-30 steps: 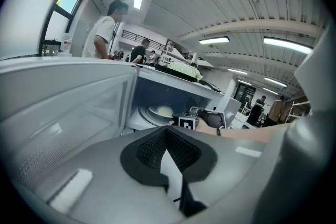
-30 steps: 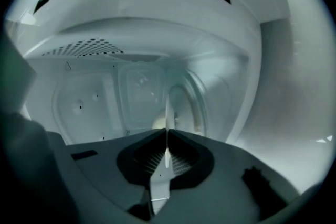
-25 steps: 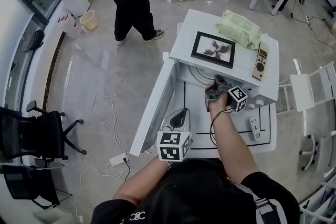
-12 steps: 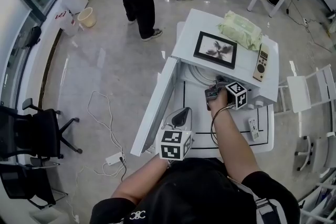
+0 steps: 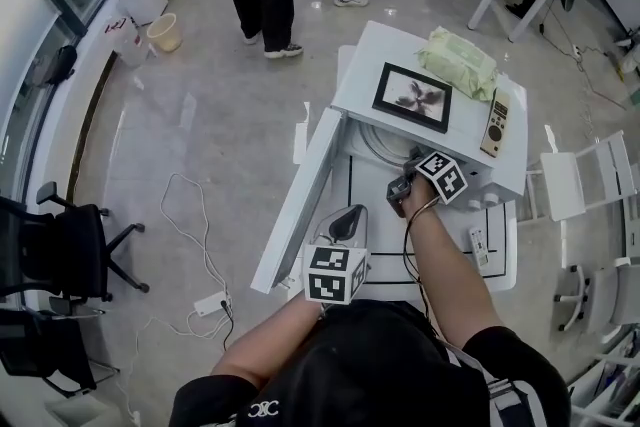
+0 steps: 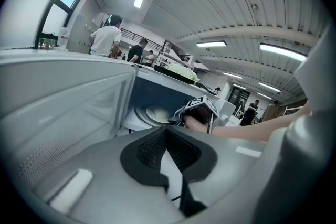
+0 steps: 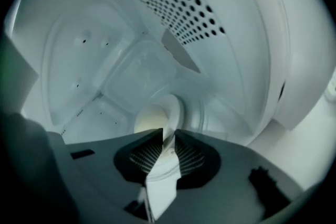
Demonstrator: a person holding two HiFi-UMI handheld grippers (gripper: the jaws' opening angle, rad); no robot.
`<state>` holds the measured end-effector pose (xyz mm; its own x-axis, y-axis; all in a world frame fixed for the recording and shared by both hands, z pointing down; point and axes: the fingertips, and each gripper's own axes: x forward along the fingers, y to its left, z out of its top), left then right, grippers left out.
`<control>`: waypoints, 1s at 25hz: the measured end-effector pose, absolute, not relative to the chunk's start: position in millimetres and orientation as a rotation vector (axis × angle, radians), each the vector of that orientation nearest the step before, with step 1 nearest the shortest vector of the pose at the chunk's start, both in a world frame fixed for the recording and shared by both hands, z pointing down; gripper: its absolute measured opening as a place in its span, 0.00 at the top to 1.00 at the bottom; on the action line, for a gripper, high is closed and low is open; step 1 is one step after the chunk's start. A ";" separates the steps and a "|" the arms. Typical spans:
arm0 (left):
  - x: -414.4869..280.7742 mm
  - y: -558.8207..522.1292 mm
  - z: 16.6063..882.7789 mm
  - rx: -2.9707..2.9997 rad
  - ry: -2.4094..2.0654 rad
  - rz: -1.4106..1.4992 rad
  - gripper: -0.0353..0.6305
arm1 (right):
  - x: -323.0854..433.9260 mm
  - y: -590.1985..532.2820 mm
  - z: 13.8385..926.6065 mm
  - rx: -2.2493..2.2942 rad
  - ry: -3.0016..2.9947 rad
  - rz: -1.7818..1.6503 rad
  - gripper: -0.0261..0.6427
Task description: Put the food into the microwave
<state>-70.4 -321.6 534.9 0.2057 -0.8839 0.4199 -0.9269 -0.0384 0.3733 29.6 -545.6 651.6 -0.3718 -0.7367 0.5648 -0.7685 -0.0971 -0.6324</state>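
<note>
Reaching deep into the microwave [image 5: 375,50] goes the right gripper [image 7: 168,134] — its jaws are opening, and the rim of the white plate [image 7: 176,107] stands in the gap between the pads without being pinched. Just beyond the fingertips, on that plate, sits the food [image 7: 151,118], a pale round piece, well inside the cavity. A perforated wall [image 7: 178,2] runs up and to the right of this gripper.

From the head view only its marker cube [image 5: 443,177] and the right hand [image 5: 415,200] behind it show at the oven mouth; the tips are tucked under the oven's top.

The left gripper [image 6: 166,129] hangs back, nearer the person, over the white table [image 5: 385,250] — jaws pressed together, nothing between them, aimed at the cavity. To its left the microwave door [image 5: 298,205] stands swung wide. Ahead of it, the plate and the right hand sit in line.

Above the right gripper, on the oven's top, lie a framed picture [image 5: 412,96], a green packet [image 5: 458,61] beyond it, and a remote [image 5: 493,123] off to the right.
</note>
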 end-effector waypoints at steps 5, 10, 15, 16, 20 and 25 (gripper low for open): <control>-68.3 -317.4 532.9 1.929 -1.667 0.104 0.94 | 26.1 -540.5 646.1 1.638 -2.137 0.984 0.79; -64.7 -317.2 533.5 1.934 -1.659 0.109 0.94 | 23.8 -537.9 640.1 1.561 -2.082 0.615 0.77; -64.6 -317.9 532.9 1.927 -1.666 0.105 0.94 | 18.9 -529.5 620.8 1.519 -2.197 0.534 0.84; -65.3 -317.9 532.3 1.926 -1.669 0.104 0.94 | 19.1 -525.3 617.4 1.510 -2.218 0.529 0.89; -65.2 -319.5 529.1 1.930 -1.678 0.104 0.94 | 15.3 -501.1 603.3 1.407 -2.326 0.476 0.95; -60.7 -325.3 523.3 1.954 -1.680 0.106 0.94 | 2.8 -461.1 569.9 1.242 -2.476 0.324 0.95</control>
